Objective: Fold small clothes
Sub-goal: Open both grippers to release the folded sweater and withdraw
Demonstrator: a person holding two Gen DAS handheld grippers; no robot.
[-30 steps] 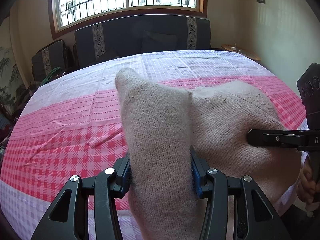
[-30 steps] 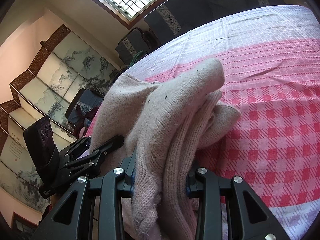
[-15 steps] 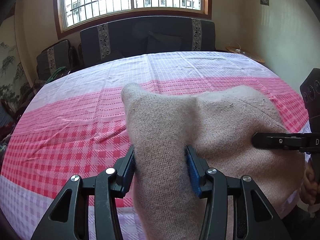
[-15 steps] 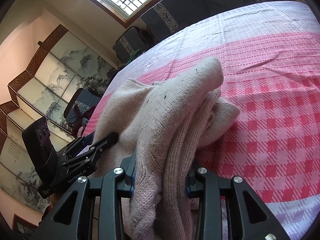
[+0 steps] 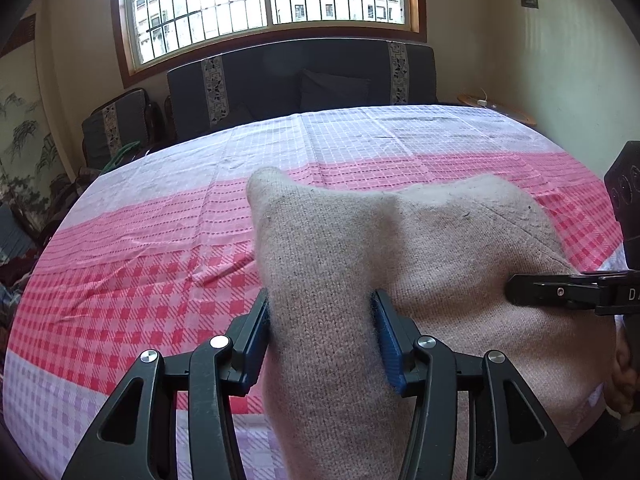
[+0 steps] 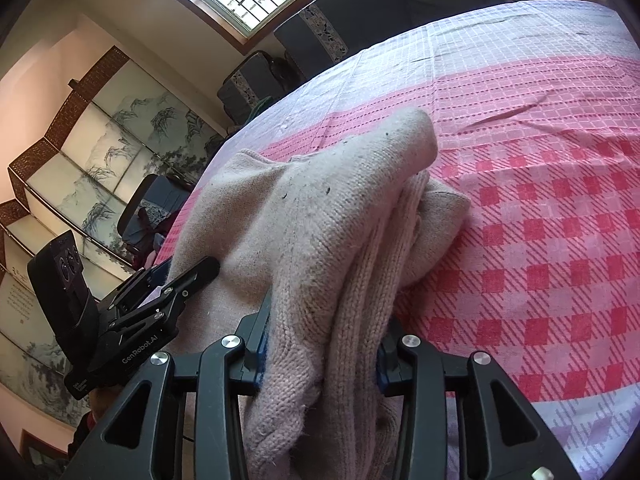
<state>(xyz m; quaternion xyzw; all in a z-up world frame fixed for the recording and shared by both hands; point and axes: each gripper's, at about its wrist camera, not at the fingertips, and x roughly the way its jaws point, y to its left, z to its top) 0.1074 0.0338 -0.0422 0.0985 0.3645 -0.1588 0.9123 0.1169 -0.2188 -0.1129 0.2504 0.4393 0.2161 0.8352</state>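
Note:
A beige knit garment lies bunched on the pink checked tablecloth near its front edge. In the left wrist view a fold of it rises between the pads of my left gripper, which still touch it on both sides while the jaws are opening slightly. The right gripper's finger reaches onto the garment from the right. In the right wrist view my right gripper has a thick ribbed fold of the garment between its pads, jaws opening. The left gripper's fingers show at the garment's left edge.
The tablecloth stretches far beyond the garment. A dark sofa stands under the window behind the table. A painted folding screen lines the left wall, and a hand holds the right gripper.
The raised fold in the left gripper has sunk lower towards the table and looks shorter. The right gripper's jaws stand a little wider around their fold.

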